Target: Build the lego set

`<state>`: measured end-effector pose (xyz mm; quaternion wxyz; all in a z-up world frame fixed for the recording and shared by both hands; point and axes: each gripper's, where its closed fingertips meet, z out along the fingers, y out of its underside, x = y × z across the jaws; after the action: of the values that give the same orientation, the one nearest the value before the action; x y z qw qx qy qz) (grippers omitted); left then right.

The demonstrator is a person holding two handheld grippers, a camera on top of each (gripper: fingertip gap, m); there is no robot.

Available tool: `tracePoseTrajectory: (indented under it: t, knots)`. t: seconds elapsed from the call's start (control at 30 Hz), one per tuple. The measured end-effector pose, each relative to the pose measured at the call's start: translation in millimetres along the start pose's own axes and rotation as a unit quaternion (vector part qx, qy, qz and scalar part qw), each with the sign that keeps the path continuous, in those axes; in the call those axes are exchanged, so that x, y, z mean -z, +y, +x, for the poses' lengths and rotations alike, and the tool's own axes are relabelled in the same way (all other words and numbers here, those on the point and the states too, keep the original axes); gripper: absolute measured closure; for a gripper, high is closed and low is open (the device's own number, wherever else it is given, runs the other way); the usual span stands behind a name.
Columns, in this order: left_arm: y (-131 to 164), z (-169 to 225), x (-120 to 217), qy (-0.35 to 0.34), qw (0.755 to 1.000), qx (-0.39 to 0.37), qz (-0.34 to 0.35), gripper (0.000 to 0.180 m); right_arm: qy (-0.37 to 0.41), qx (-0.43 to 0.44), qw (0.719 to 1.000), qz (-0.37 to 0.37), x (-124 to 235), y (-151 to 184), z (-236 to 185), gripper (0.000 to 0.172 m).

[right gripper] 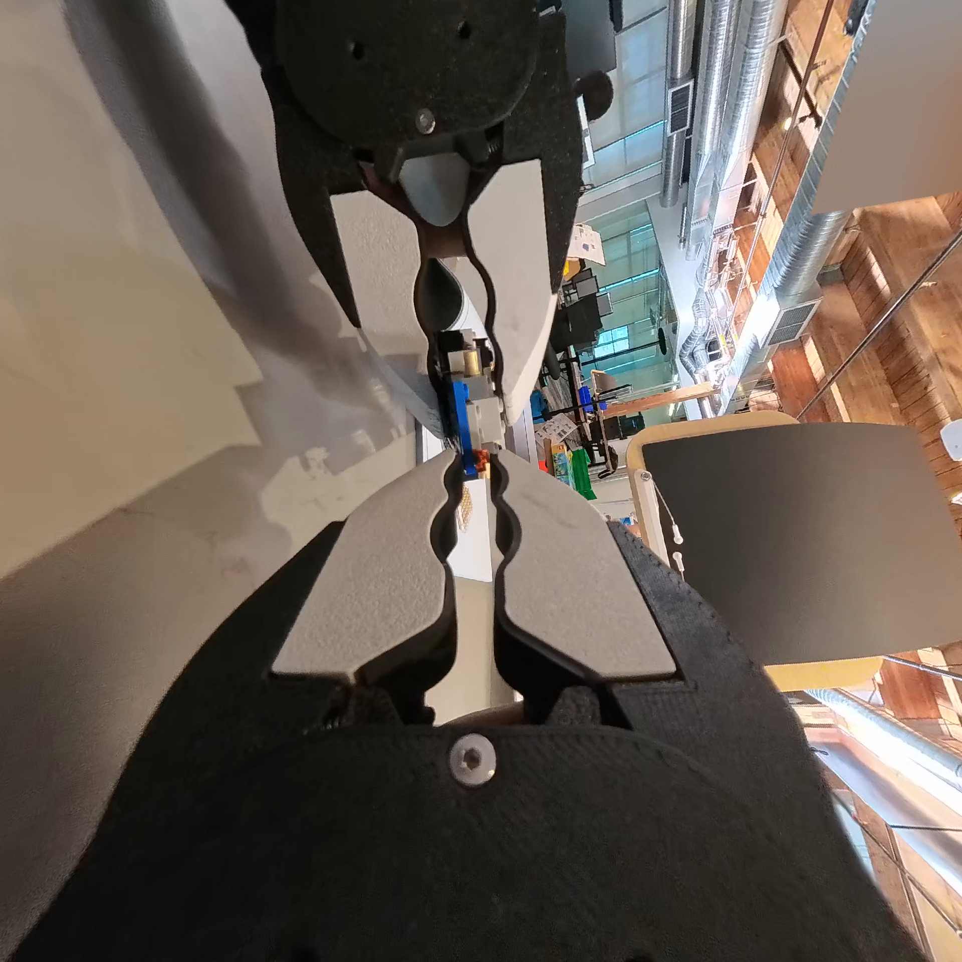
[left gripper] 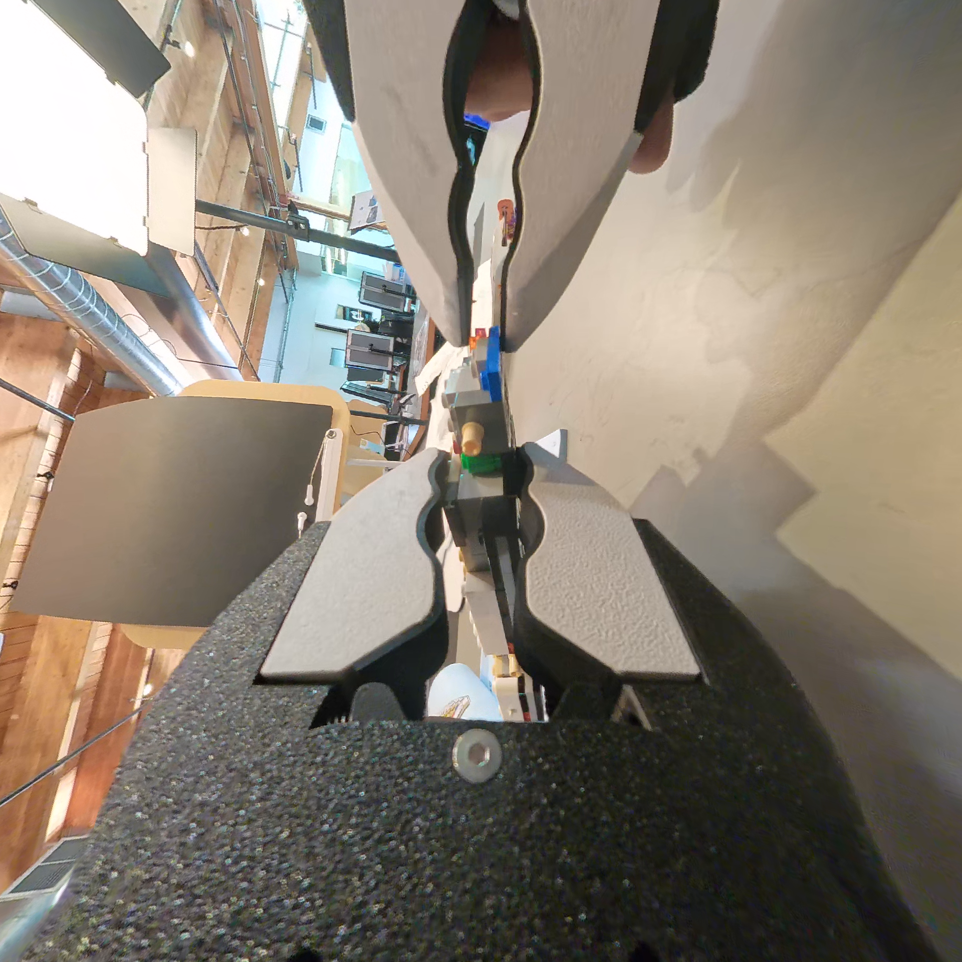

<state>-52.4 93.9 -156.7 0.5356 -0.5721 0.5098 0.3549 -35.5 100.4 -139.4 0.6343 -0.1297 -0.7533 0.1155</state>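
Note:
A small toy brick model [left gripper: 476,411] of grey, black, blue and green bricks with a tan peg is held in the air between my two grippers, which face each other. In the left wrist view, my left gripper [left gripper: 481,458] is shut on the model's grey and black end. My right gripper [left gripper: 485,341] comes in from the top of that view onto the blue end. In the right wrist view, my right gripper [right gripper: 476,463] is shut on the blue plate [right gripper: 460,421] and a small orange piece [right gripper: 481,458]. My left gripper [right gripper: 463,364] grips the far end.
A pale table surface [left gripper: 729,312] runs along one side of both views. A chair with a black back [left gripper: 172,505] stands close by and also shows in the right wrist view [right gripper: 781,536]. A small white wedge [left gripper: 554,442] lies on the table. Desks and monitors [left gripper: 372,343] stand far behind. The grippers are tip to tip, or close to it.

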Motion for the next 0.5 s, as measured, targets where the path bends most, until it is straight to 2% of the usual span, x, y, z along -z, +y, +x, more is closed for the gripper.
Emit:
tracePoseTrajectory:
  t: [0.5]
  knots:
    - [-0.9, -1.7, 2.4, -0.009, 0.999, -0.04, -0.007, 0.156, 0.003, 0.027, 1.0, -0.004, -1.2, 0.7, -1.5, 0.163]
